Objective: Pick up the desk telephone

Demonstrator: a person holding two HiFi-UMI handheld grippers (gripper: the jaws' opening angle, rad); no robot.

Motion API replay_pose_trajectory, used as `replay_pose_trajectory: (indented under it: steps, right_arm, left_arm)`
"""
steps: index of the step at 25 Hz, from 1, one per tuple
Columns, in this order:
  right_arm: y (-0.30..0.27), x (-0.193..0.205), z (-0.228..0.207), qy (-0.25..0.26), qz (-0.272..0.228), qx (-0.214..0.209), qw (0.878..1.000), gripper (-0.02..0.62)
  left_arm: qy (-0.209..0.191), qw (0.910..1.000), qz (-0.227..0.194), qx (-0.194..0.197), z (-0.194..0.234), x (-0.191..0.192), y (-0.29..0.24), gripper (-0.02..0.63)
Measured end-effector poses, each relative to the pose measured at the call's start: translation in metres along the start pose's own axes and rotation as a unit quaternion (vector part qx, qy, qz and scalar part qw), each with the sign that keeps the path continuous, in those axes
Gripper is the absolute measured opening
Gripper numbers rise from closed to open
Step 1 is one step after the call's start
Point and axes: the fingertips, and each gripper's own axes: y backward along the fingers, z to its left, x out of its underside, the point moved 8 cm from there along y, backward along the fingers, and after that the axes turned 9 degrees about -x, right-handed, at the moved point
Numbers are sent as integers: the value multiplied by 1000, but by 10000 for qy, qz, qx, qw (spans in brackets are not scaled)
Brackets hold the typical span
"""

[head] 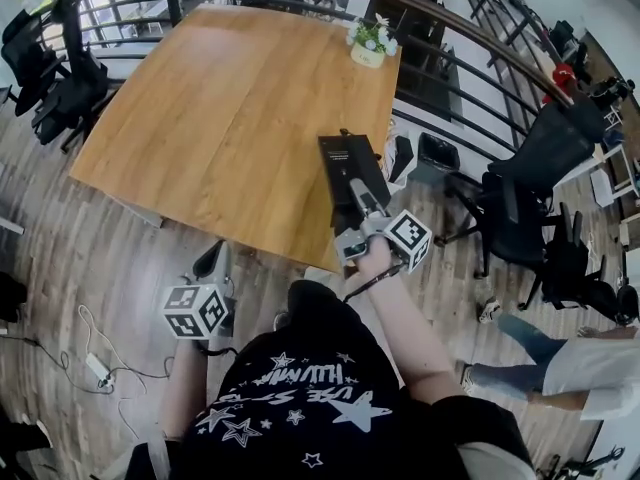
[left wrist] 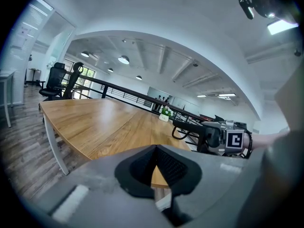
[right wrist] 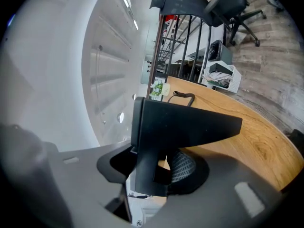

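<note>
The black desk telephone (head: 347, 164) is clamped between the jaws of my right gripper (head: 360, 200) over the near right edge of the wooden table (head: 230, 108). In the right gripper view its wedge-shaped body (right wrist: 183, 126) fills the gap of the right gripper (right wrist: 153, 166), and the coiled cord (right wrist: 183, 97) trails behind it onto the table top. My left gripper (head: 215, 260) hangs low off the table's near edge, well left of the telephone. Its pads meet at the tips with nothing between them (left wrist: 156, 159). From there the telephone (left wrist: 189, 127) shows at the right.
A small potted plant (head: 370, 42) stands at the table's far right corner. Black office chairs sit at the far left (head: 55, 73) and at the right (head: 545, 153). A railing (head: 470, 63) runs behind the table. A person's legs (head: 545, 368) are at the right; a power strip (head: 100, 369) lies on the floor.
</note>
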Motion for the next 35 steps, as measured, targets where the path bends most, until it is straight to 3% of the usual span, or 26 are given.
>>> replay_pose_trajectory:
  steps: [7, 13, 20, 35]
  right_arm:
    - [-17, -5, 3, 86, 104, -183, 9997, 184]
    - [-18, -5, 4, -181, 207, -156, 9995, 185]
    - [10, -25, 0, -225, 563, -159, 9980, 184]
    - [92, -70, -9, -188, 773, -222, 9966, 186]
  left_arm:
    - [66, 9999, -72, -112, 11, -5, -8, 2]
    - [42, 9997, -153, -186, 2, -12, -14, 2]
    - [122, 9992, -173, -332, -37, 0, -5, 2]
    - [-22, 9989, -255, -382, -121, 28, 24, 2]
